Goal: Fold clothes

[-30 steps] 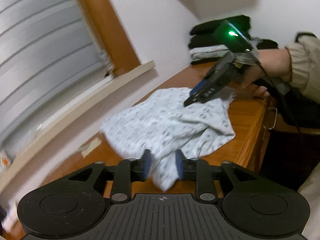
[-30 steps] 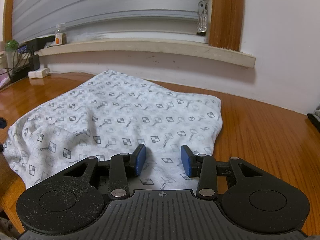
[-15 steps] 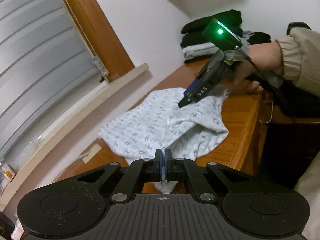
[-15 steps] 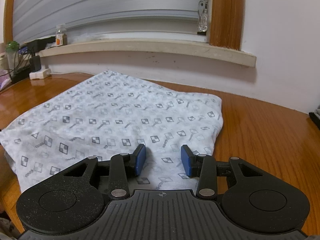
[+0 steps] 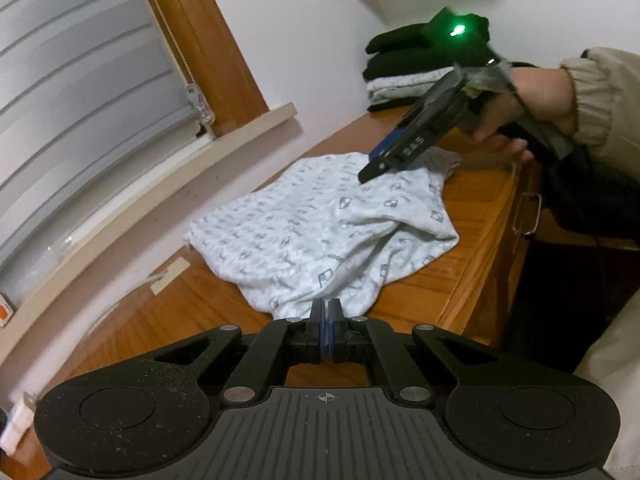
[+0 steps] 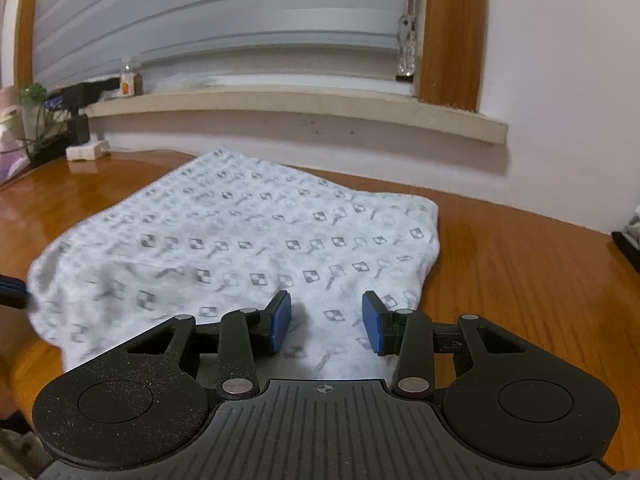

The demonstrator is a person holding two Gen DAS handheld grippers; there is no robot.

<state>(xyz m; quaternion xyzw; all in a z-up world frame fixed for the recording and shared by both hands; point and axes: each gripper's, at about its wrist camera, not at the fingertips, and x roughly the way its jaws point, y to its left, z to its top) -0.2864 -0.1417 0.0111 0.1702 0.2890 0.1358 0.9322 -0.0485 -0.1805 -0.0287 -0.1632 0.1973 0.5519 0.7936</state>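
My left gripper (image 5: 325, 320) is clamped on the near corner of the patterned garment (image 5: 320, 232), spread on the wooden desk (image 6: 520, 280). Right gripper (image 6: 326, 322) hovers, fingers apart. Soft, light cloth; I judge edges the best hold.

"DA5" printed on the right tongs (image 5: 374, 166).

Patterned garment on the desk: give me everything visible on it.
The patterned garment is white, soft-looking fabric printed with small grey checker motifs. It lies mostly flat on the wooden desk, rumpled toward the near edge. The left tongs are shut on its bunched corner; the right tongs are open over its opposite edge.
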